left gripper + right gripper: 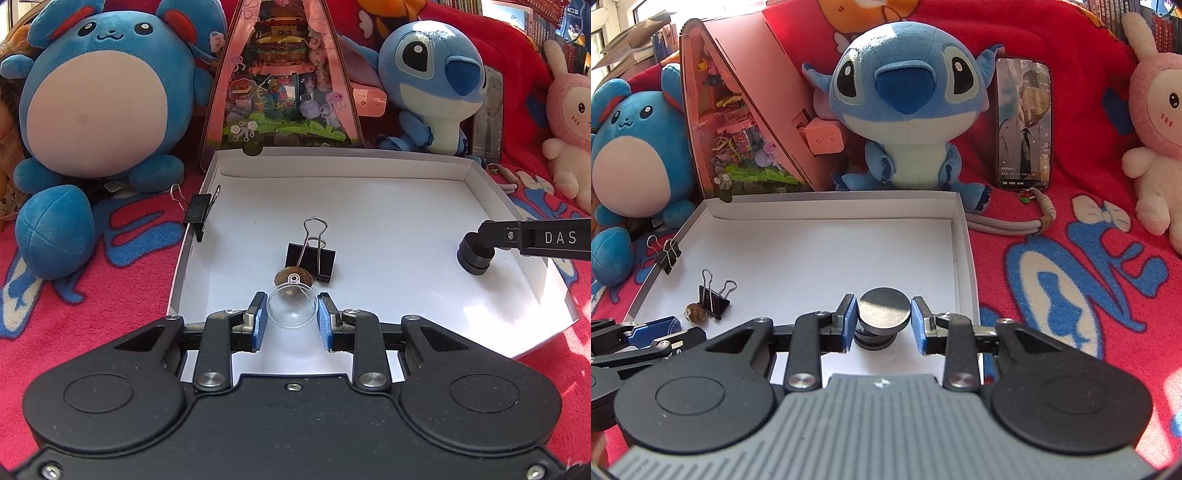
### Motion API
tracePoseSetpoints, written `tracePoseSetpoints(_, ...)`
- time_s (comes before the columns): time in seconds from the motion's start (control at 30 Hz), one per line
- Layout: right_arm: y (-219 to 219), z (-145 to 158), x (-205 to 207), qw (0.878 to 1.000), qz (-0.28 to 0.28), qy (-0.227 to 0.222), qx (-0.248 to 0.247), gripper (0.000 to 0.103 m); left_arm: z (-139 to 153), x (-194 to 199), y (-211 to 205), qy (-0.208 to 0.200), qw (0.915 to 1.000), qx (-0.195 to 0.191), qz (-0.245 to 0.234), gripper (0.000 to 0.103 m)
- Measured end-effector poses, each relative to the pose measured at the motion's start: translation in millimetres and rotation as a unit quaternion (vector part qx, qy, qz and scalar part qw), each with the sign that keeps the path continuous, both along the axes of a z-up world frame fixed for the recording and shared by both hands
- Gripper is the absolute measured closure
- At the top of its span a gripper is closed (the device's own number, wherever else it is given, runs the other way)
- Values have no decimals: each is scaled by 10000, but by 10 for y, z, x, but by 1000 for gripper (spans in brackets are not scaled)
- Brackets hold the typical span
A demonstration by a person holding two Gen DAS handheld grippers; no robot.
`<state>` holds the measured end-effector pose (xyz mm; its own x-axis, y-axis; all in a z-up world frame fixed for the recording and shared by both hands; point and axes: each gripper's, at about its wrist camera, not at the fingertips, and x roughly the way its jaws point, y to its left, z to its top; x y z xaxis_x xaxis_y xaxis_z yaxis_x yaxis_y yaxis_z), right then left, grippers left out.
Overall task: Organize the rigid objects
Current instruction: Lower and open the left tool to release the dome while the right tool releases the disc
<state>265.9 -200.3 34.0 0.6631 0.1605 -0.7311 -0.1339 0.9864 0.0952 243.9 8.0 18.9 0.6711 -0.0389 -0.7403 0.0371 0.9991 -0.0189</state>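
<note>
Two grippers work over the shallow white cardboard tray (480, 192): the left gripper (291, 317) pinches a clear, rounded plastic half-shell (291, 306) between its blue pads. The right gripper (882, 325) clamps a squat, dark metal disc-topped cylinder (884, 314), near the tray's right wall.

White tray (369, 173), black binder clip (312, 258)

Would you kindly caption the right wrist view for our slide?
Right tongs grip a dark metal puck inside the white tray.
</note>
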Motion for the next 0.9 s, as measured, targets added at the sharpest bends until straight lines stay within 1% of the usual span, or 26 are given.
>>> tracePoseSetpoints(0.5, 102, -97, 64, 9998, 75, 123, -116, 65, -1, 25, -18, -61, 10000, 8, 49, 76)
tracePoseSetpoints(0.9, 108, -94, 104, 9998, 60, 128, -158, 65, -9, 22, -21, -66, 10000, 1, 51, 76)
